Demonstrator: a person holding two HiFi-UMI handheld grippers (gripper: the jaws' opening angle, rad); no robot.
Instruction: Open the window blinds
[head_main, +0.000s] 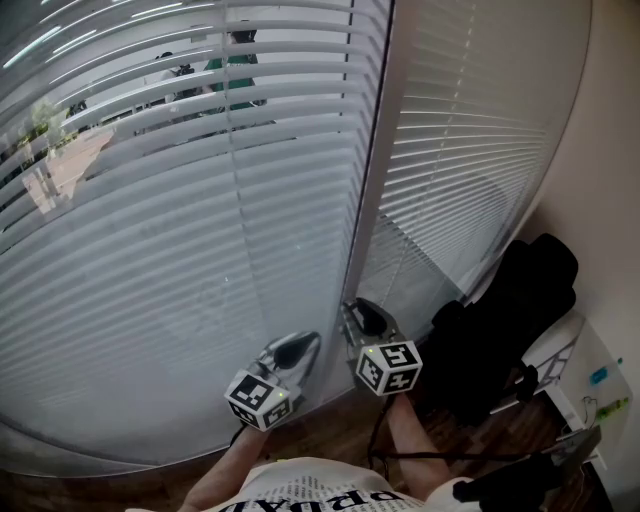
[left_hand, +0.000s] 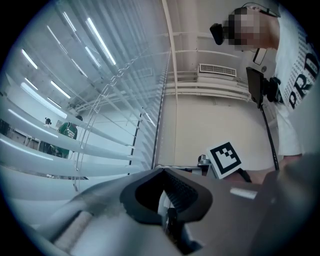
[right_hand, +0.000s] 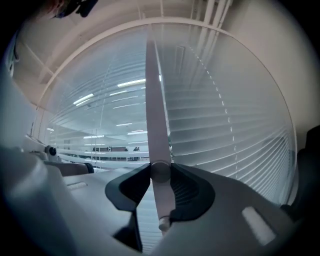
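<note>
A wide window carries two panels of pale slatted blinds (head_main: 180, 250), the left panel's slats partly tilted. Near the window's lower edge, where the panels meet, the right gripper (right_hand: 160, 170) clamps the hanging wand (right_hand: 154, 115). The left gripper (left_hand: 162, 171), jaws together, hovers just beside it.

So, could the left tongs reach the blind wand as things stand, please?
Probably yes: the left tongs, currently shut, sit just beside the right tongs, which clamp the wand low down; nothing lies between them, and the wand above is bare.
</note>
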